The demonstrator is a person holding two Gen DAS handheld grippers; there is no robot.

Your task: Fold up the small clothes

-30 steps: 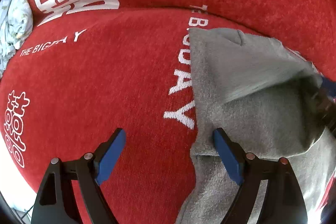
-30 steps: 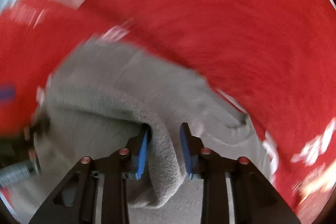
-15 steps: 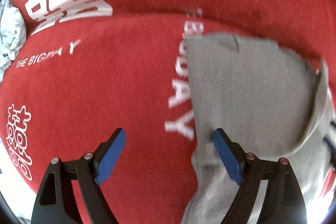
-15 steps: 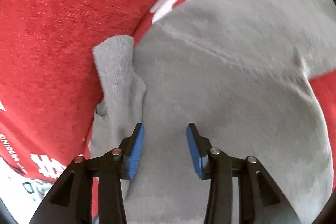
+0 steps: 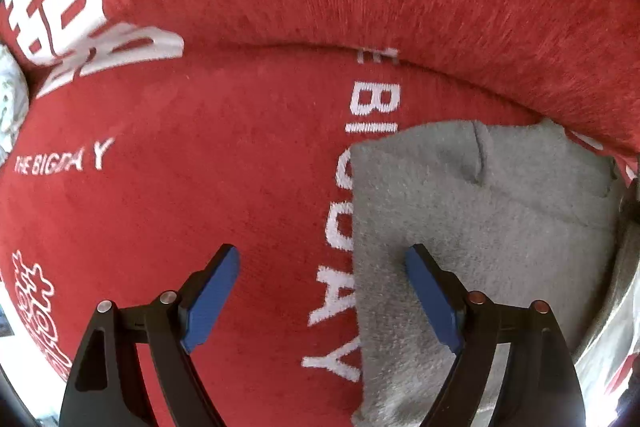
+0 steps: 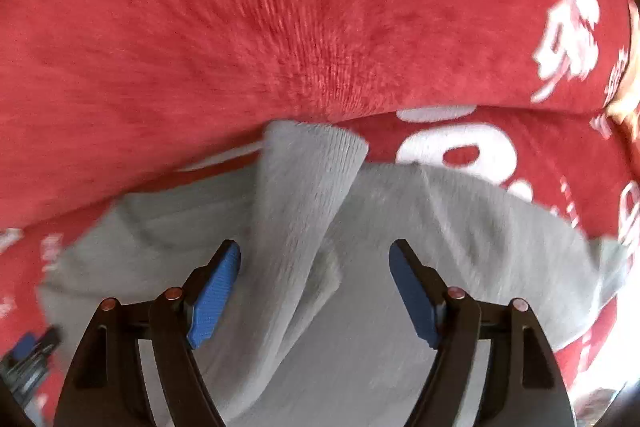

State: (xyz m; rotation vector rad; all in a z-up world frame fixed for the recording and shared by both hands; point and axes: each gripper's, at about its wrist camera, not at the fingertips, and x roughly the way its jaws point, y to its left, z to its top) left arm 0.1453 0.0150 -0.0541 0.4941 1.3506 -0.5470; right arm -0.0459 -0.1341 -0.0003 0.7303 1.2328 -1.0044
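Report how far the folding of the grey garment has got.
Done: the grey garment lies spread on the red cover, one sleeve laid across its body. In hand: the right gripper hangs open over that sleeve, jaws just opening and closing, nothing pinched; the left gripper stands open at the garment's edge. Left: it does not yet look folded into a compact bundle.

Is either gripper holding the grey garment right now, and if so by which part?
Neither. The left gripper and right gripper are both open above the grey garment, its sleeve lying loose.
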